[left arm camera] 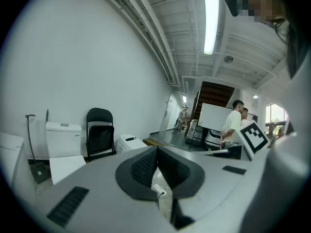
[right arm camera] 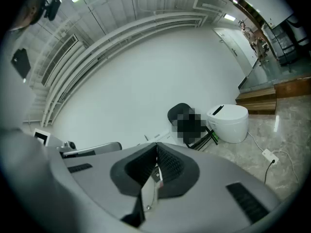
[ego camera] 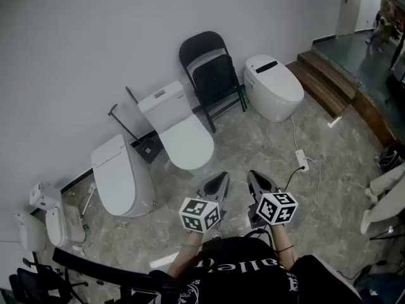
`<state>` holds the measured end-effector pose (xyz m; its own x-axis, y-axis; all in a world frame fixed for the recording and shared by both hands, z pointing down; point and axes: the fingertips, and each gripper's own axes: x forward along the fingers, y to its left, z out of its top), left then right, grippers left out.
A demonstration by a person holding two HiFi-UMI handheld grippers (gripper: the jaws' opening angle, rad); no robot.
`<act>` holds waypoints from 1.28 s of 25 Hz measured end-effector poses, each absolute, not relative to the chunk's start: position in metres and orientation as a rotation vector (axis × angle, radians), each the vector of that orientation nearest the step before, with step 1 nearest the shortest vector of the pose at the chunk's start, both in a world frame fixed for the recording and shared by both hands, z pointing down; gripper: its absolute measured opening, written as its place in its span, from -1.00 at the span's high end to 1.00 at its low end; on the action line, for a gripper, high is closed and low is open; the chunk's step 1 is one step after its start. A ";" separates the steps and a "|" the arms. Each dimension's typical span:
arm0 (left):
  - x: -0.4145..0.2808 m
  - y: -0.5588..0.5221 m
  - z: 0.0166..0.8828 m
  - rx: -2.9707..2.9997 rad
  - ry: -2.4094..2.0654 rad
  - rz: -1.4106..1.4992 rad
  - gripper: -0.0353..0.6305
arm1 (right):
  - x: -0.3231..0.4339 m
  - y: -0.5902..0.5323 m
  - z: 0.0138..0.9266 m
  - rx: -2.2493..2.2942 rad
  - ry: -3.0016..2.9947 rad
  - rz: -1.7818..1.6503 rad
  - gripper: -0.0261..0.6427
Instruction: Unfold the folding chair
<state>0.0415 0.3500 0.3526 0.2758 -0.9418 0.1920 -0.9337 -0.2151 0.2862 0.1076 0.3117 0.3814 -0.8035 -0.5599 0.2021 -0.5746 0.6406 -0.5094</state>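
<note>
The folding chair [ego camera: 212, 75] stands folded against the white wall [ego camera: 95, 37], well apart from both grippers. It is hemmed in on either side. A white toilet with a tank [ego camera: 180, 132] sits just beside it on the left in the head view, and a rounded, tankless toilet [ego camera: 273, 86] sits just beside its legs on the right. In front of the chair the marble floor [ego camera: 253, 144] lies open all the way back to the person. Off to the right, a white power strip [ego camera: 302, 160] and its cable lie on the floor. Farther right, wooden steps [ego camera: 329, 78] close off that side. A third toilet [ego camera: 120, 176] stands farther left along the wall.

The chair's long axis runs up the wall, leaning a little. Its rounded back rests at the top and its feet sit out on the floor. The seat is flipped up flat against the back, facing the room.

The left gripper [ego camera: 218, 183] and right gripper [ego camera: 258, 183] are held side by side in front of the person, tips aimed toward the chair. On each, the jaws are pressed together with nothing between them.
</note>
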 end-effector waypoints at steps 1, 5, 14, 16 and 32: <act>0.045 0.347 0.354 2.205 -1.710 -0.034 0.88 | 0.111 0.309 0.383 0.973 -2.820 0.888 0.88; 0.055 0.339 0.358 2.182 -1.728 -0.040 0.88 | 0.125 0.298 0.390 0.964 -2.813 0.898 0.88; 0.045 0.301 0.367 2.149 -1.748 -0.008 0.88 | 0.119 0.259 0.402 0.943 -2.801 0.934 0.88; 0.038 0.288 0.371 2.143 -1.745 -0.008 0.88 | 0.113 0.247 0.407 0.944 -2.794 0.942 0.88; -0.086 0.083 0.362 2.208 -1.678 -0.046 0.88 | 0.005 0.059 0.404 1.031 -2.755 0.898 0.88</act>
